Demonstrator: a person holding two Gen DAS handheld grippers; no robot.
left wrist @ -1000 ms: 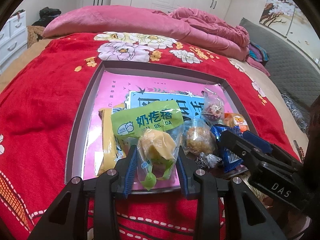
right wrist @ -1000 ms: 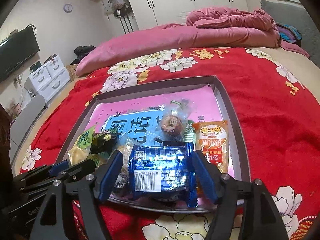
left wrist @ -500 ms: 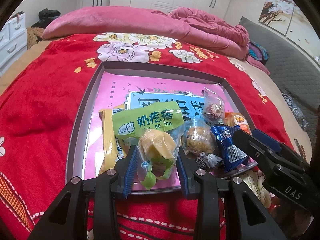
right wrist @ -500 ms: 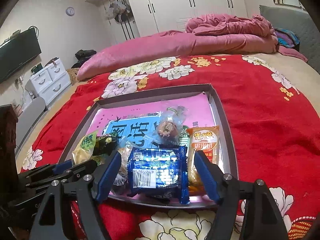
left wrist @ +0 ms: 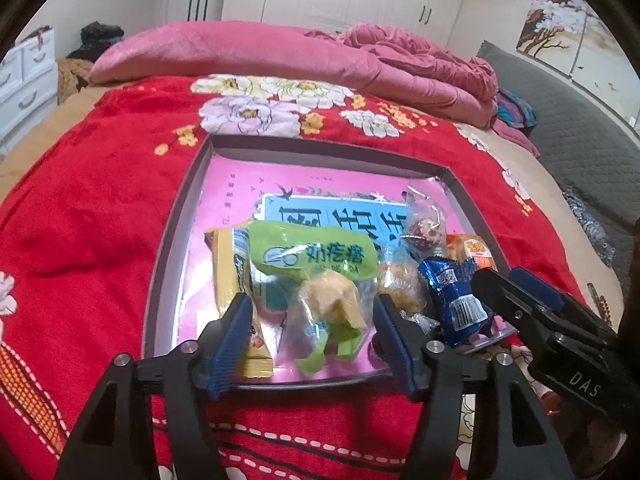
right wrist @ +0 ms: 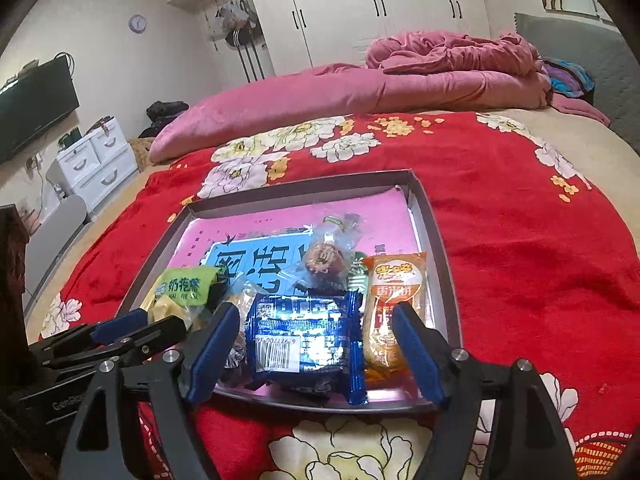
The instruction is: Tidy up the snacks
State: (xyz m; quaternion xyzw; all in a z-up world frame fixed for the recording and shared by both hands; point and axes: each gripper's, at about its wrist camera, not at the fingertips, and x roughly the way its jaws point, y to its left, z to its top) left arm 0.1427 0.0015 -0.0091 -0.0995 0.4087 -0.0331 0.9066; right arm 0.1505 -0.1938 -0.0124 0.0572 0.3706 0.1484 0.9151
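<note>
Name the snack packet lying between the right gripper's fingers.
The blue foil packet with the barcode label; the orange packet lies partly behind the right gripper's finger.

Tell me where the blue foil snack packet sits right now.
The blue foil snack packet lies at the tray's near edge, framed by the open right gripper, with the orange packet on its right.

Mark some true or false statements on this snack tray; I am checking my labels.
1. The blue foil snack packet lies between the right gripper fingers. True.
2. The left gripper is clamped shut. False: it is open around the green-labelled clear pastry bag.
3. The orange cake packet lies outside the grey shallow tray. False: it lies inside.
4. The tray rests on a red floral blanket. True.
</note>
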